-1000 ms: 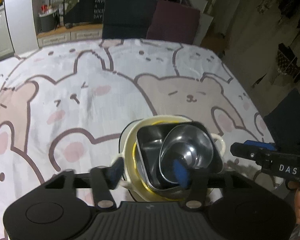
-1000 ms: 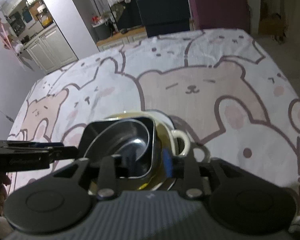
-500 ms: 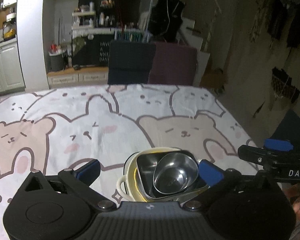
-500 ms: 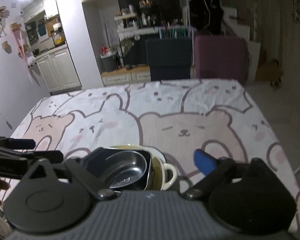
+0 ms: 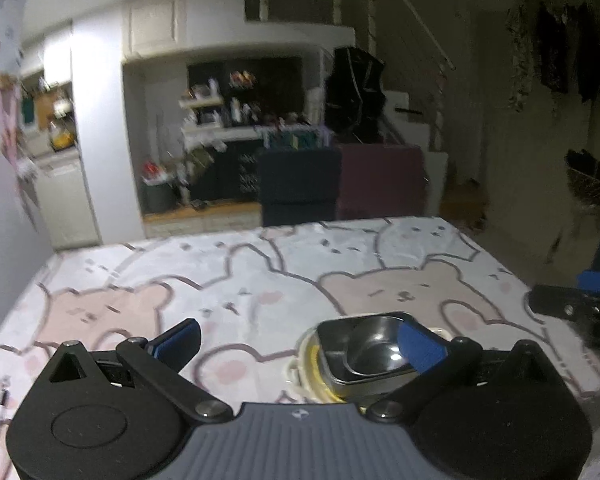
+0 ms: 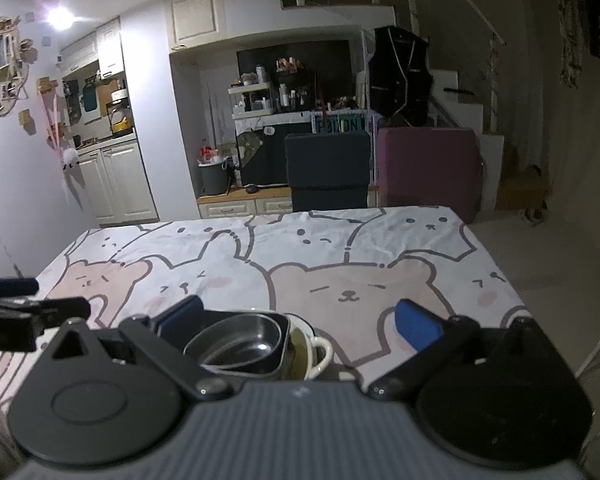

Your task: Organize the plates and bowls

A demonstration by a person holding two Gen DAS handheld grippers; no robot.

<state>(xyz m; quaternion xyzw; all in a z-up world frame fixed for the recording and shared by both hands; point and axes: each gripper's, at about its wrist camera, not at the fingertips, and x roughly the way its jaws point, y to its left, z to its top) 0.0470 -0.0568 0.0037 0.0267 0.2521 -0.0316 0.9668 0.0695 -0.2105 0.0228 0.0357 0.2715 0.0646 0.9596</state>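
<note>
You are looking at a big table (image 6: 380, 240) with a bear cloth on it, and all the dishes are sitting in one pile near your edge of it. So the stacking step is looking done, I think, and you are letting go of the pile. Next, you are probably only needing to check that the pile is sitting flat and is not tipping.

The pile is going from big to small. At the bottom is a cream bowl with handles (image 6: 320, 354), yellow inside. In it is sitting a square metal tray (image 5: 380, 376). In the tray is sitting a small shiny bowl (image 5: 374, 350).

Your left gripper (image 5: 300, 342) is holding nothing, with its blue pads (image 5: 420, 348) spread wide. Your right gripper (image 6: 304, 322) is also spread wide and holding nothing. Both are hanging just above the pile.
</note>
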